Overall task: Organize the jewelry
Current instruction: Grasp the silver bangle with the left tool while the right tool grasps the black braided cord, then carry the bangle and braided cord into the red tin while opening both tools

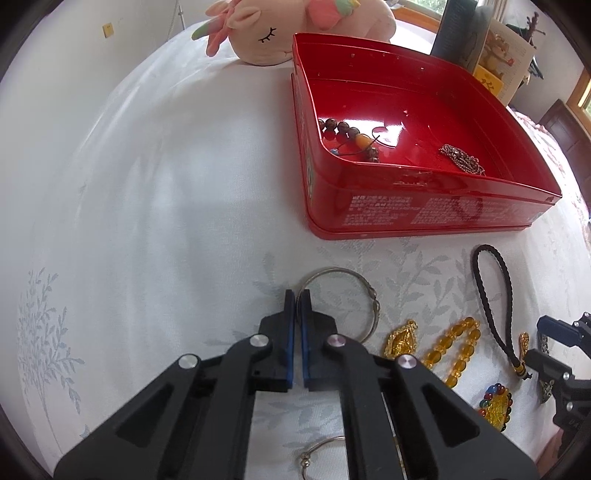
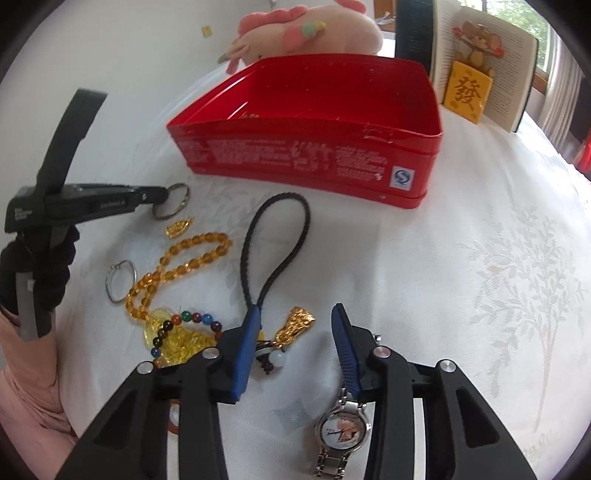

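My left gripper (image 1: 298, 295) pinches silver wire bangle (image 1: 343, 295); right gripper (image 2: 295, 325) half-open over gold pendant (image 2: 297, 323). Two pieces in red tin box (image 1: 424, 206); most left on bed.

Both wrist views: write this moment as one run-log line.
left gripper: shut on bangle | right gripper: open over gold charm | tin: two pieces

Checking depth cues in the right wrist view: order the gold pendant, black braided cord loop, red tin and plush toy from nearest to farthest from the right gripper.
1. gold pendant: between the jaws of the right gripper.
2. black braided cord loop: just ahead, slightly left.
3. red tin: farther back, centre.
4. plush toy: behind the tin, at the top.
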`<action>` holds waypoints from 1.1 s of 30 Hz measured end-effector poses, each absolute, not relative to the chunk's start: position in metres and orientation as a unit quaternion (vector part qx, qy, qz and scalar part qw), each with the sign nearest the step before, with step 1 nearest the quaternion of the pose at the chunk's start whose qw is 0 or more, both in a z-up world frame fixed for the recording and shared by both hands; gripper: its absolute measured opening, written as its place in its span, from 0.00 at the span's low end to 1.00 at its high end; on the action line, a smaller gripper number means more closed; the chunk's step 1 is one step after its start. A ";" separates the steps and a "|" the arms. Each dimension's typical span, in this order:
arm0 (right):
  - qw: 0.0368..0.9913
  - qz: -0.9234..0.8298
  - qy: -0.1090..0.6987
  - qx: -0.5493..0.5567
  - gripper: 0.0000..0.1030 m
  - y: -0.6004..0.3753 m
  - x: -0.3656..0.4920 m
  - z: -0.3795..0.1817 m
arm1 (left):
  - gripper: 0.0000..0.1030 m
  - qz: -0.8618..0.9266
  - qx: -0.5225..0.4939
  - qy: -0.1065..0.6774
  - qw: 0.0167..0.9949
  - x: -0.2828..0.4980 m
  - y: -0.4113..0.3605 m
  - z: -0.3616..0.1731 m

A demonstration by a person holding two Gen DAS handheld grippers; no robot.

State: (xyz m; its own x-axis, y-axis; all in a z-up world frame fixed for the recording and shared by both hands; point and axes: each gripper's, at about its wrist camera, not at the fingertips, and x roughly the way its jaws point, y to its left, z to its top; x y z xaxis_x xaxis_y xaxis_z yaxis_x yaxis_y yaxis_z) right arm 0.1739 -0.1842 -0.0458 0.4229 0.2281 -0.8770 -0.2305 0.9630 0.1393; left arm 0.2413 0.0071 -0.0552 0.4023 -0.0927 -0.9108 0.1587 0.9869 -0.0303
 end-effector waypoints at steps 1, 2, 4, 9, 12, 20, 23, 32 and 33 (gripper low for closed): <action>0.841 0.138 0.523 -0.002 0.40 -0.184 0.174 -0.047 | 0.01 -0.075 0.031 0.541 0.837 0.241 0.007 -0.055; 0.838 0.139 0.527 -0.002 0.40 -0.183 0.175 -0.049 | 0.01 -0.075 0.032 0.541 0.837 0.241 0.006 -0.055; 0.834 0.138 0.534 0.002 0.41 -0.183 0.175 -0.052 | 0.01 -0.075 0.032 0.542 0.837 0.242 0.006 -0.056; 0.830 0.143 0.539 0.011 0.42 -0.182 0.175 -0.051 | 0.02 -0.076 0.029 0.543 0.836 0.240 0.006 -0.056; 0.823 0.152 0.546 0.027 0.47 -0.186 0.176 -0.051 | 0.02 -0.077 0.026 0.544 0.835 0.241 0.007 -0.055; 0.834 0.130 0.535 -0.032 0.51 -0.162 0.171 -0.055 | 0.03 -0.081 0.035 0.540 0.837 0.234 -0.001 -0.056; 0.841 0.125 0.523 -0.056 0.40 -0.152 0.168 -0.055 | 0.02 -0.081 0.039 0.537 0.839 0.231 -0.004 -0.056; 0.840 0.159 0.518 0.036 0.06 -0.179 0.176 -0.048 | 0.01 -0.092 0.027 0.538 0.838 0.231 -0.002 -0.054; 0.839 0.164 0.516 0.051 0.05 -0.185 0.177 -0.045 | 0.01 -0.098 0.021 0.539 0.837 0.231 -0.001 -0.053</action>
State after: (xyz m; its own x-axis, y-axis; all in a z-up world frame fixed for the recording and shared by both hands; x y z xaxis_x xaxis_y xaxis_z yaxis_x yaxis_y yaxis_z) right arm 0.1765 -0.1850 -0.0455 0.4140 0.3285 -0.8489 -0.2229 0.9408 0.2554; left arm 0.2305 -0.0006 -0.0529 0.4004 -0.1416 -0.9053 0.1860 0.9800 -0.0710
